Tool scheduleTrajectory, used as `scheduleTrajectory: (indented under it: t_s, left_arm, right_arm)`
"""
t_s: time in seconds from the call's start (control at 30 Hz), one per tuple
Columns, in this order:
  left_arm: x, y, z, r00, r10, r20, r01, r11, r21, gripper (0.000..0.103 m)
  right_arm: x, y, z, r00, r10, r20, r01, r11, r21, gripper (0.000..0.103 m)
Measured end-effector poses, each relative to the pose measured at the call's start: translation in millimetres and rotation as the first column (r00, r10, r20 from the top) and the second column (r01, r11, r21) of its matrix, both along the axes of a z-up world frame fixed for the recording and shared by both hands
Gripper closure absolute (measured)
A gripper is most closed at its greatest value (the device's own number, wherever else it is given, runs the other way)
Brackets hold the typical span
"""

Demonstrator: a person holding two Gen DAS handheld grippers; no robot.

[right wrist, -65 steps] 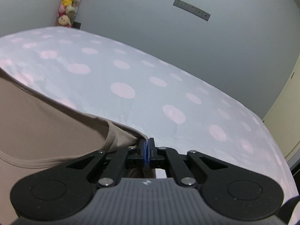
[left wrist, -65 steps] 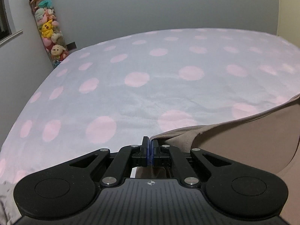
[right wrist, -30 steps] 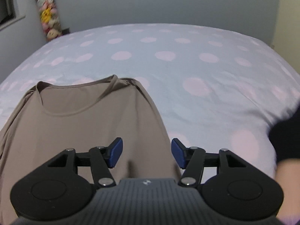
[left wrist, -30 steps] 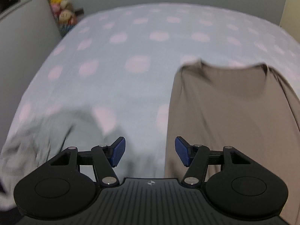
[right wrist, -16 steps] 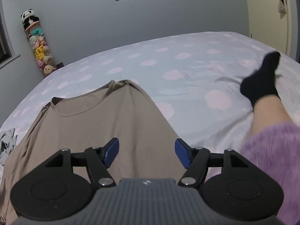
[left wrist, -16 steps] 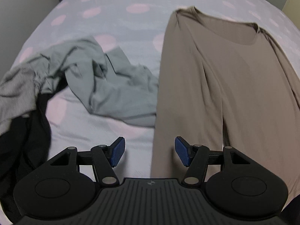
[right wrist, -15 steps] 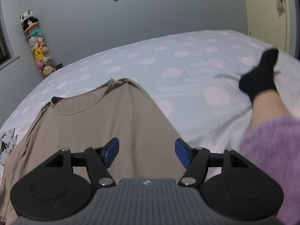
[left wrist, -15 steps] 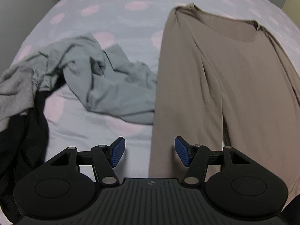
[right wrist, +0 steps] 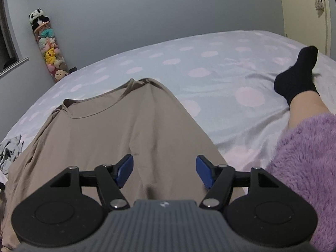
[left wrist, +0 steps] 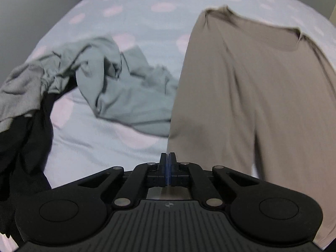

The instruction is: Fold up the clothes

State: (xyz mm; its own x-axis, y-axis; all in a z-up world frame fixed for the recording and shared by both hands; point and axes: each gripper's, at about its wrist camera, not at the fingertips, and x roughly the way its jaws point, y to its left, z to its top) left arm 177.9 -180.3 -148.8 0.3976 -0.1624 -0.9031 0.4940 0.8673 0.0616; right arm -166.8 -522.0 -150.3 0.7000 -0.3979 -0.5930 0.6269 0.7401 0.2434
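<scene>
Since half a second ago the left gripper [left wrist: 168, 157] has pressed its blue pads together, where before they stood spread; whether it pinches the hem of the tan shirt [left wrist: 241, 88] cannot be told, since the closed tips sit right at the shirt's lower left edge and no cloth shows between them. The right gripper [right wrist: 164, 168] remains spread, hovering over the lower part of the same shirt [right wrist: 117, 130] with cloth visible between its pads. The shirt lies flat on the dotted bedsheet [right wrist: 210, 63], its long axis running straight away from both tools, neckline at the far end and hem nearest them; so any fold likely runs either across from one side or up from the hem. The left gripper is nearer the shirt's left edge, the right nearer its right side. The fabric looks thin, soft and finely ribbed, with a shallow crease down the middle. Just left of it lies a crumpled grey-green garment [left wrist: 126, 88], touching its edge, and a black garment [left wrist: 25, 142] beyond. The person's leg in a black sock [right wrist: 298, 75] rests on the sheet to the right.
</scene>
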Motion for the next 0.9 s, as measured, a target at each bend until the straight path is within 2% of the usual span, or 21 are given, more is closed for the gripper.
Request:
scheduleTrajectory:
  t_s: [0.27,0.47,0.67,0.9]
  left_arm:
    - [16,-2,61,0.991,0.015,0.131,-0.013,1.000,-0.020,0.103]
    - [48,18,82,0.980,0.070,0.188,-0.077,0.996,0.034,0.103]
    - [96,50,78,0.959,0.173,0.223,-0.195,0.978,0.078,0.103]
    - [140,52,37,0.955,0.193,0.225,-0.226,0.966,0.128,0.103]
  right_arm:
    - [2,-4,-5,1.000,-0.018,-0.014,0.019,0.999,0.029,0.034]
    - [4,-5,-6,0.999,-0.027,-0.019,0.027,0.999,0.033,0.034]
    - [8,-6,-8,0.999,-0.029,-0.040,0.031,0.999,0.035,0.034]
    - [14,-5,-6,0.998,-0.001,-0.067,0.002,1.000,0.017,0.034]
